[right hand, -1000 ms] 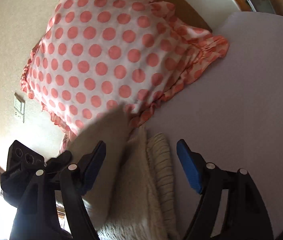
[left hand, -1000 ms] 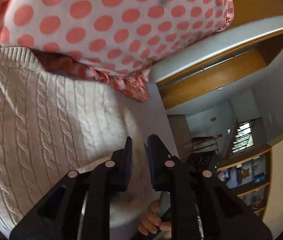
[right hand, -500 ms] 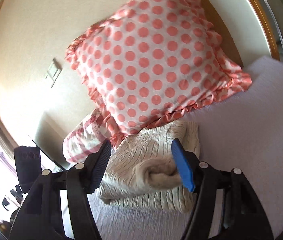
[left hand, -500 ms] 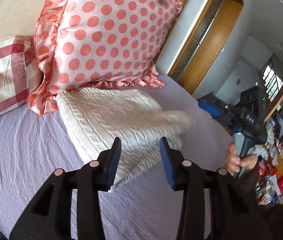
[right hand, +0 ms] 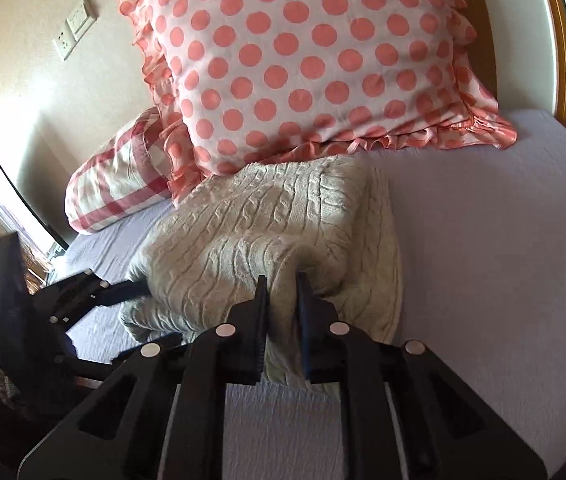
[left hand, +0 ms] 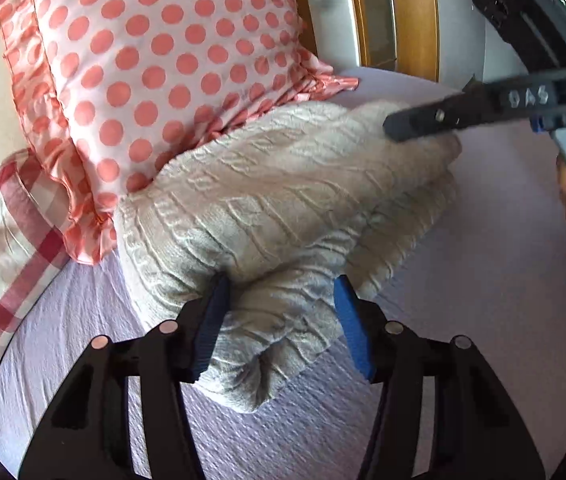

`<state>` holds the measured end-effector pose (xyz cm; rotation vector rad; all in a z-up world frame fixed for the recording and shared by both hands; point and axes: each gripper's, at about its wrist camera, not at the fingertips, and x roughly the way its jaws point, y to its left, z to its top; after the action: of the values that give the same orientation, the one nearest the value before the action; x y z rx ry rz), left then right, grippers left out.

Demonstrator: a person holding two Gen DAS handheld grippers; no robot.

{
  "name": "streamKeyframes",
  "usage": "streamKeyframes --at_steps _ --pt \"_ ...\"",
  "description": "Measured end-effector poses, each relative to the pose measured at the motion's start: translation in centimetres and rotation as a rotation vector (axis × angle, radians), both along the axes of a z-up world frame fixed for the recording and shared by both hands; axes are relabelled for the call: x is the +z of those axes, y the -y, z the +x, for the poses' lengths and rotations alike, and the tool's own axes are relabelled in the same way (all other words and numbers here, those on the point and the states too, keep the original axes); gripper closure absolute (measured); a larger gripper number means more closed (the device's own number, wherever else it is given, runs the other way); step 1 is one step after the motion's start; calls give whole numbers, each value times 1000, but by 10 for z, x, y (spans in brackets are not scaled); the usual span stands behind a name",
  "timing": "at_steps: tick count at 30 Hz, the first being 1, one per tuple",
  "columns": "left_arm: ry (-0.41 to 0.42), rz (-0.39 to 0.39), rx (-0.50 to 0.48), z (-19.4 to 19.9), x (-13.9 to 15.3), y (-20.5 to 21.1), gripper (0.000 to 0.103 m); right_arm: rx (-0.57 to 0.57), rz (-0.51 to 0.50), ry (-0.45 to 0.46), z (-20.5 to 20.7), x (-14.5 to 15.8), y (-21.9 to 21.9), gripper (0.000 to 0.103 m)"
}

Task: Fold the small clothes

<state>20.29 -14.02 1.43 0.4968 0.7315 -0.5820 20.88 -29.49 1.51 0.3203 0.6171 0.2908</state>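
Observation:
A cream cable-knit sweater (left hand: 283, 200) lies folded in a thick bundle on the lilac bed sheet (left hand: 463, 320), against a polka-dot pillow. My left gripper (left hand: 281, 292) is open, its blue pads on either side of the bundle's near end. My right gripper (right hand: 281, 284) is shut on a fold of the sweater (right hand: 267, 236) at its near edge. The right gripper also shows in the left wrist view (left hand: 435, 120), reaching in from the right over the sweater's far end. The left gripper shows in the right wrist view (right hand: 123, 290) at the sweater's left side.
A white pillow with coral dots (right hand: 315, 60) stands behind the sweater. A red-checked pillow (right hand: 119, 184) lies to its left. A wooden headboard and window frame (left hand: 395, 16) run behind the bed. A wall socket (right hand: 75, 28) is on the cream wall.
Both grippers have moved in to the sweater. The left jaws have opened wider around the near end. The right jaws have shut on a fold of the sweater.

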Motion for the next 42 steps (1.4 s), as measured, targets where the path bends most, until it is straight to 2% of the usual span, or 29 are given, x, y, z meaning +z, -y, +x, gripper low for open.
streamKeyframes --at_steps 3,6,8,10,12,13,14,16,17,18,20,22,23,25,28,29,30,33,35,37,42 --pt "-28 35 -64 -10 -6 -8 59 -15 113 36 -18 7 14 92" --pt "-57 31 -104 -17 -7 -21 64 -89 173 -27 -17 -4 28 94" --pt "-94 -24 -104 -16 -3 -30 64 -106 155 -83 -9 -16 28 94" --pt "-155 -149 -85 -14 7 -45 64 -113 169 -73 -16 -12 22 91" --pt "-224 -305 -60 -14 18 -69 61 -134 133 -7 -35 3 10 72" --pt "-243 -360 -43 -14 23 -80 59 -128 125 36 -46 11 3 44" --pt "-252 -408 -25 -15 27 -93 55 -98 136 76 -57 16 -7 36" --pt "-236 -453 14 -19 33 -113 51 -6 162 101 -68 18 -33 37" --pt "-223 -460 33 -21 35 -121 48 41 178 89 -67 14 -48 44" --pt "-212 -464 48 -23 36 -128 46 77 187 51 -61 8 -64 48" --pt "-183 -471 81 -25 36 -139 44 112 208 -54 -39 -10 -90 66" --pt "-175 -489 111 -22 36 -150 42 93 238 -135 -18 -25 -104 67" --pt "-175 -500 124 -20 34 -154 42 81 244 -147 -11 -28 -109 67" --pt "-168 -519 151 -17 32 -165 40 35 162 -130 -3 -24 -123 67" --pt "-180 -569 201 -11 27 -184 39 -47 -89 -71 4 -16 -151 63" --pt "-193 -590 222 -8 24 -190 39 -67 -168 -97 12 -22 -160 60" --pt "-210 -612 239 -4 21 -196 39 -69 -205 -124 20 -30 -163 60" --pt "-224 -657 272 0 20 -209 39 -73 -280 -94 18 -32 -169 66" --pt "-212 -682 275 -1 23 -215 38 -58 -260 -105 14 -34 -164 86" --pt "-211 -702 275 -1 24 -218 38 -31 -161 -127 11 -35 -151 93" --pt "-216 -722 287 0 23 -223 38 20 7 -134 -4 -32 -143 97"
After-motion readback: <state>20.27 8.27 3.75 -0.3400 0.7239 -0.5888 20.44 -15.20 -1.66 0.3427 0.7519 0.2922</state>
